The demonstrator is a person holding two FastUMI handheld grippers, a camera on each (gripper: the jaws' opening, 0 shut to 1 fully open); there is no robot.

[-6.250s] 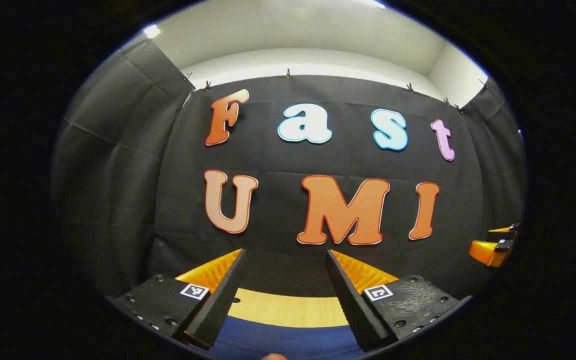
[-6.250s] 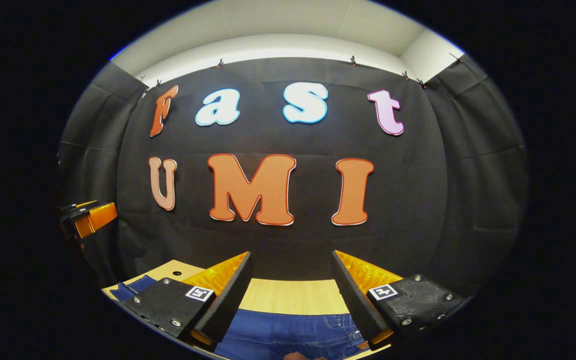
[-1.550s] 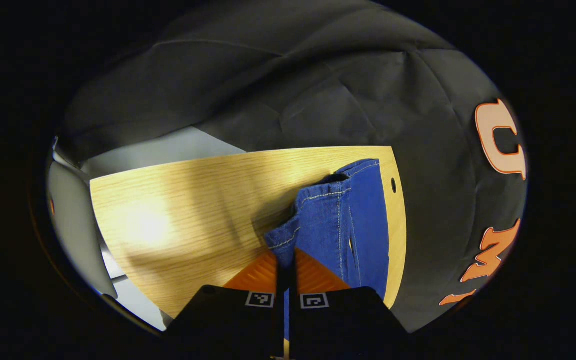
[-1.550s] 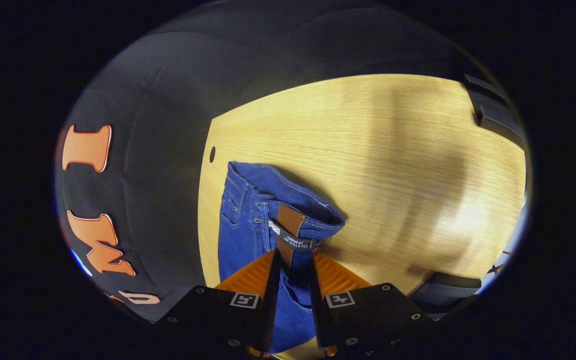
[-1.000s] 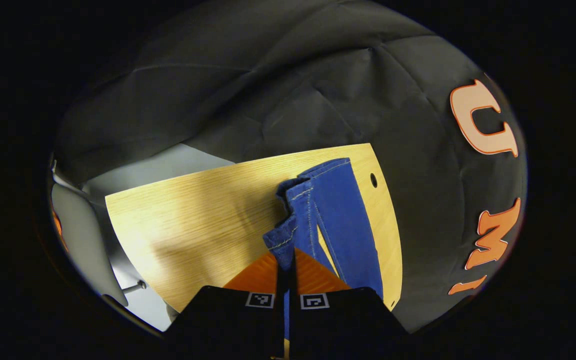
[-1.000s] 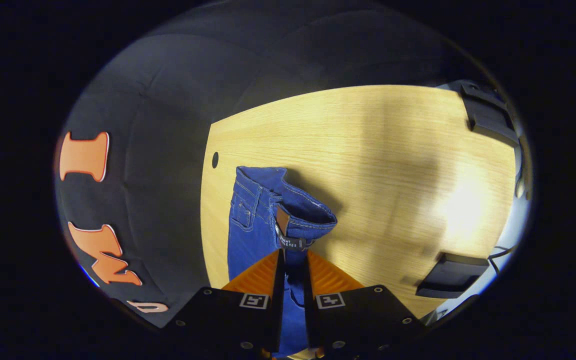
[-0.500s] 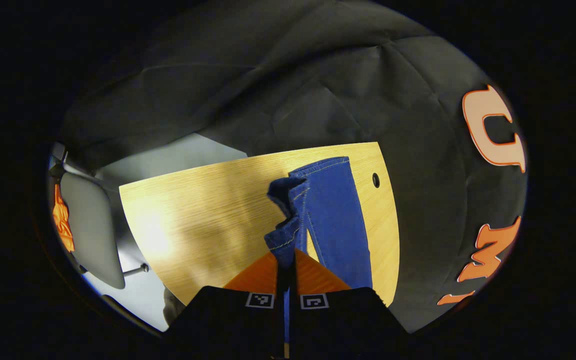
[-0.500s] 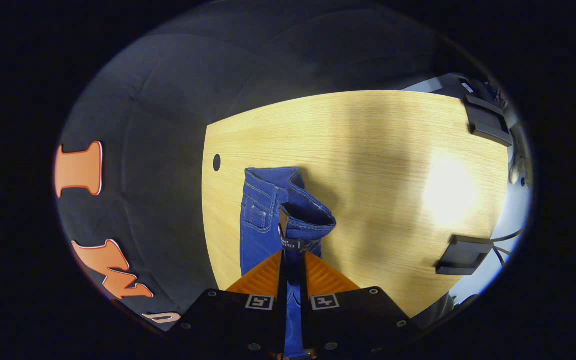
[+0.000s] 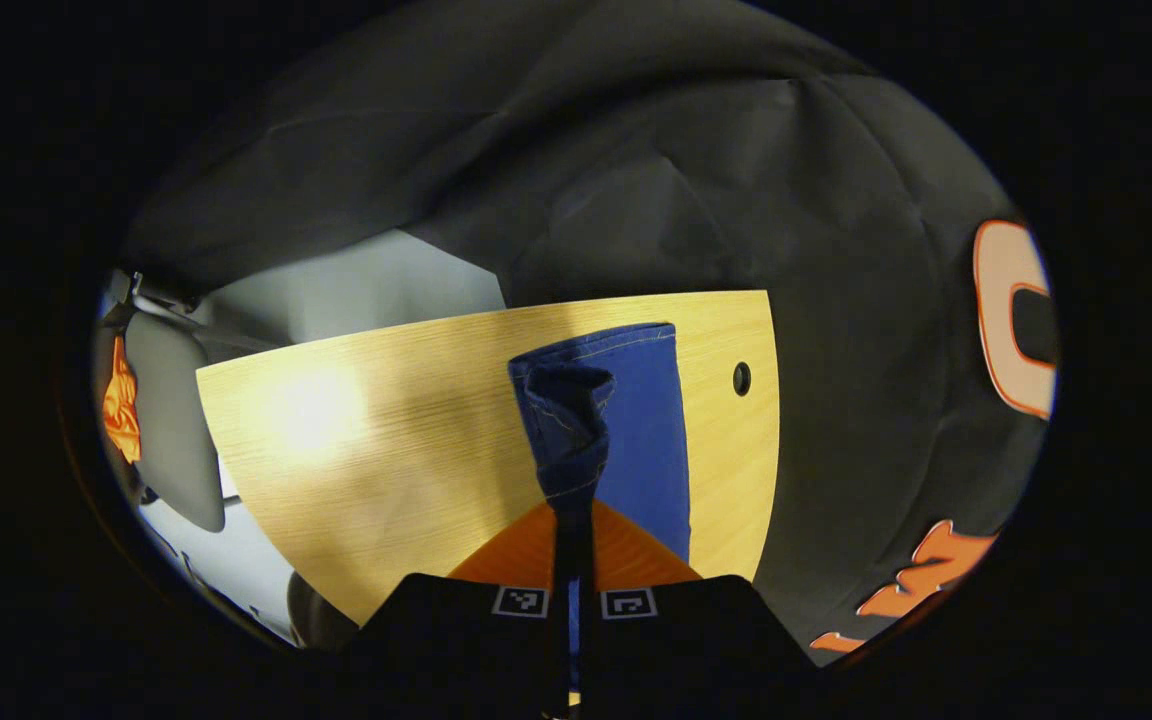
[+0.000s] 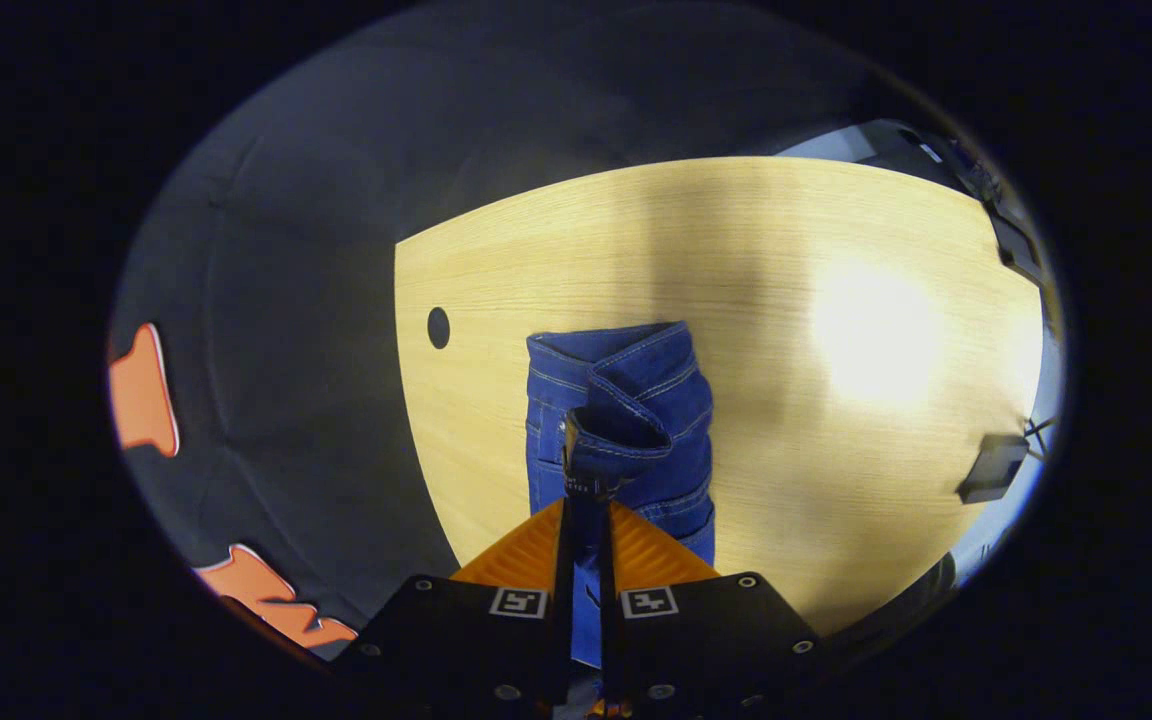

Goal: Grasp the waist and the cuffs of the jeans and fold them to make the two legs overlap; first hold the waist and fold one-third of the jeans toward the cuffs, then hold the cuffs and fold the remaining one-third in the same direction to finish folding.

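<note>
Left gripper (image 9: 573, 520) pinched tight on cuff (image 9: 566, 425), right gripper (image 10: 586, 515) on waist (image 10: 616, 425). Lay top leg flat, edges matching lower leg (image 9: 651, 420) near desk (image 10: 736, 250) edge.

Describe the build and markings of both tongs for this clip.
Both match: the left tongs and right tongs each have a dark block-like body carrying two small square black-and-white tags, with ribbed wedge-shaped fingers tapering forward. Screw heads show on the right tongs' body.

Blue jeans (image 9: 648, 430) with pale stitching, lying lengthwise near the table's far edge. One cuff (image 9: 564, 425) is raised and bunched above the flat leg; the waist (image 10: 626, 415) is likewise lifted, curled open over the denim beneath.
</note>
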